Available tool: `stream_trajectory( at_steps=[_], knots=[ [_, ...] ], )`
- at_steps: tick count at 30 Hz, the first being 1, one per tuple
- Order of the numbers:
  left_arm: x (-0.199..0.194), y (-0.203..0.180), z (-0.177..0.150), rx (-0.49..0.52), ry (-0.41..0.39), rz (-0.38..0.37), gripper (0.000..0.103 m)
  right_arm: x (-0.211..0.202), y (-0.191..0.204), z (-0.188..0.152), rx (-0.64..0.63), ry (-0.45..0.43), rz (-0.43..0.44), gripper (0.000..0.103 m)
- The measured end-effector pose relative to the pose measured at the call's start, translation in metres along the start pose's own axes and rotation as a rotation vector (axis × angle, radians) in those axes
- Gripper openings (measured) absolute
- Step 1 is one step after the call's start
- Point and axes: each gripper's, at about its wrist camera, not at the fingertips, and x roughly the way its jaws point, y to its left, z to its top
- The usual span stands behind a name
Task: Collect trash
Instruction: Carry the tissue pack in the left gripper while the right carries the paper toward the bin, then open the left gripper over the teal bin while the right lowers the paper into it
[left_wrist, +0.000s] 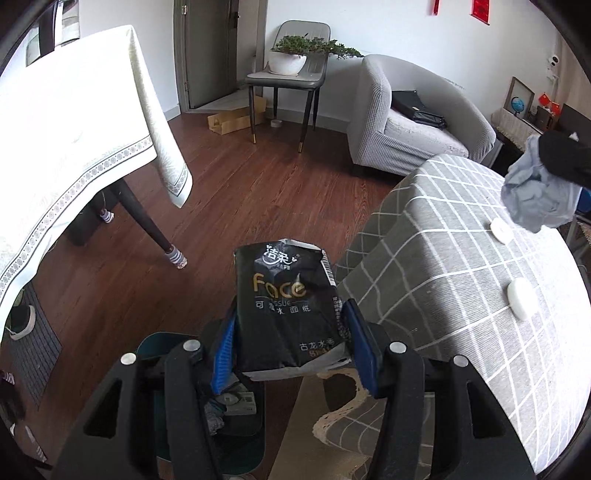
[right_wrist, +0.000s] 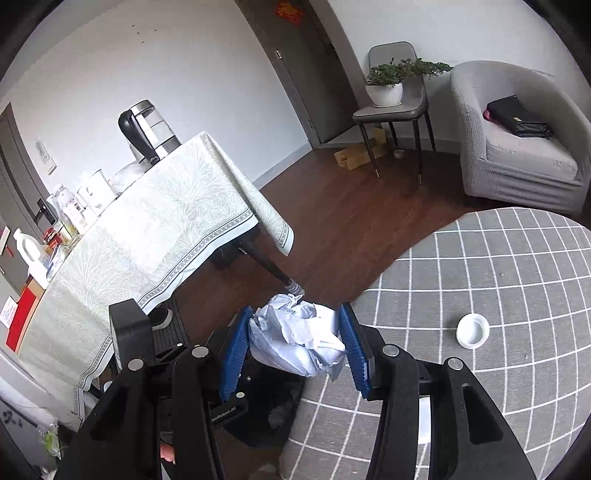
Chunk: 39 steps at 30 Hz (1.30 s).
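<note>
The left gripper (left_wrist: 291, 343) is squeezing a black tissue pack (left_wrist: 290, 306) between its two blue pads. The pack looks flat and crumpled, so it is probably used up and counts as trash. Right under it, on the floor, sits a dark bin (left_wrist: 236, 417) with some scraps already inside. The pack hangs just over the bin's edge, beside the round table with the grey checked cloth (left_wrist: 461, 295).

The right gripper (right_wrist: 295, 343) is pinching a ball of crumpled pale blue paper (right_wrist: 295, 339). It is held tight on both sides. From the left camera you can see that same paper ball up in the air over the far side of the checked table. Below the paper, in the right camera's view, there is something dark by the table's edge, which may be the bin, but I cannot tell for sure.

So both pieces of trash are picked up, and neither one has been dropped yet. That part is left to do. I think the tissue pack is closest to going in.

On the checked table there are small white round things. The left camera shows two (left_wrist: 522, 299), and the right camera shows one that looks like a white lid (right_wrist: 472, 330). They might be trash too, so they may need picking up after this.

Farther off are a long table with a pale cloth (right_wrist: 147, 229), a grey armchair (left_wrist: 417, 118), and a plant on a chair (left_wrist: 295, 55).
</note>
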Motion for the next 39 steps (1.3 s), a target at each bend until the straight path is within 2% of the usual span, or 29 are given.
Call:
stream_trajectory(
  at_steps=[14,24,31,36,39],
  knots=[
    [0.06,0.078,-0.042,-0.065,0.219,0.103,0.057,0.047,0.043,0.004,-0.032,0.044,0.066,0.049],
    [0.088,0.114,-0.07,-0.075,0.367,0.135,0.058,0.089,0.073,-0.001,-0.047,0.088,0.1,0.049],
    [0.093,0.131,-0.09,-0.069,0.415,0.167,0.064,0.116,0.087,-0.005,-0.066,0.12,0.098,0.049],
    [0.085,0.146,-0.093,-0.087,0.397,0.161,0.067,0.135,0.091,-0.01,-0.067,0.146,0.089,0.049],
    [0.073,0.154,-0.091,-0.097,0.358,0.155,0.067,0.147,0.094,-0.014,-0.074,0.168,0.077,0.049]
  ],
)
